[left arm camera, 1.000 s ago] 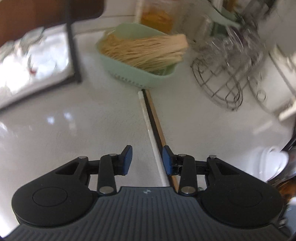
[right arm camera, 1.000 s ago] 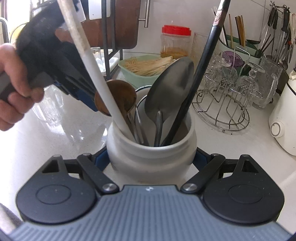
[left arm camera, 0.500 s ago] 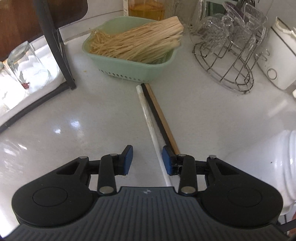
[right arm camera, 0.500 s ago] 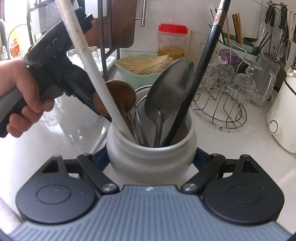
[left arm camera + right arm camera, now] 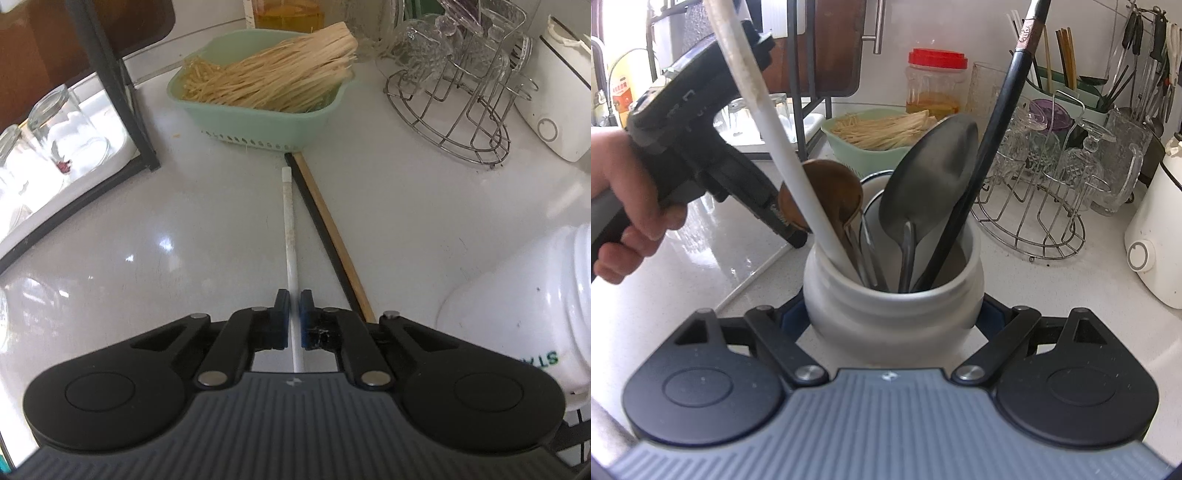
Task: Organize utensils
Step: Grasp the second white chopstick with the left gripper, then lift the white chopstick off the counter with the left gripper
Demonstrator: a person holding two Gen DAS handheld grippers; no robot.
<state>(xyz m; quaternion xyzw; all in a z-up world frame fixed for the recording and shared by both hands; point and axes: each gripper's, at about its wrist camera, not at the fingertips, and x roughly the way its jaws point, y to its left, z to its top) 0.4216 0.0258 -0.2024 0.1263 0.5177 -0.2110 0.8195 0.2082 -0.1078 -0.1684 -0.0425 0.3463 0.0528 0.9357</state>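
Left gripper (image 5: 291,314) has just closed, clenching the white chopstick (image 5: 289,229) running forward between its pads.

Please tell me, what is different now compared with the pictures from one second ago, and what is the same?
The left gripper has just been closing its jaws: earlier they stood apart around the white chopstick, now the pads pinch it. The black and wooden chopsticks remain on the counter beside it. The right gripper remains clamped on the white utensil jar, whose spoons have not moved.
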